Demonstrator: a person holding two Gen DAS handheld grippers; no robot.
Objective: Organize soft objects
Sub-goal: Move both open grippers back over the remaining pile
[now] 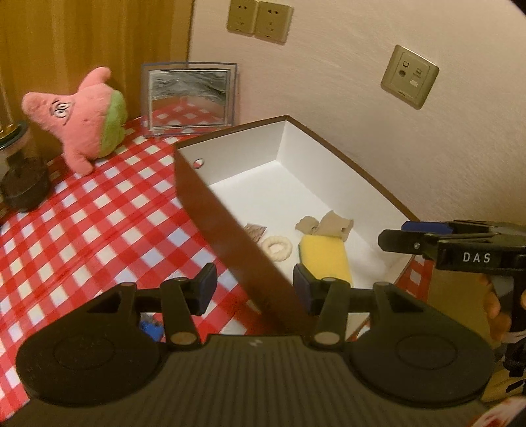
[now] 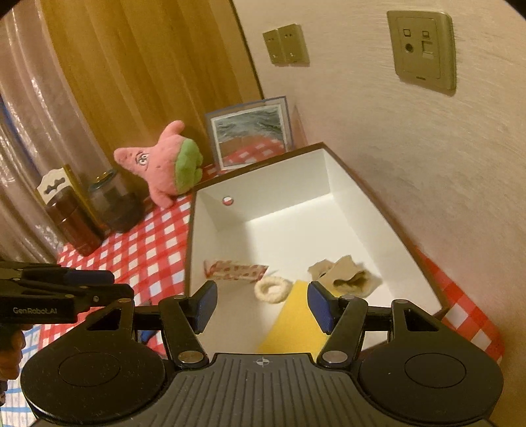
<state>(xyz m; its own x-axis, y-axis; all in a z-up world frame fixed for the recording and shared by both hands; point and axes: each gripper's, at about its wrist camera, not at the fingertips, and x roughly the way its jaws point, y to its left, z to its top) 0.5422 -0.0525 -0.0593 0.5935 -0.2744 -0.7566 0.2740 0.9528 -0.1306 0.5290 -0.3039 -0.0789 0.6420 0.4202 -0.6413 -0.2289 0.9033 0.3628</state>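
Sponge (image 2: 296, 325) lies in the box (image 2: 328, 170); left claw (image 1: 255, 287) and right claw (image 2: 262, 305) gape empty.

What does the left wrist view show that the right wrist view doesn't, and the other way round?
Only the left wrist view: the right gripper from the side, over the box's near right corner, and the box's brown outer wall between the left gripper's open jaws.

Only the right wrist view: a brown canister beside the jar, and the left gripper at the left edge.

Both: star plush, framed picture, sponge, ring, beige cloth, patterned packet, wall sockets.
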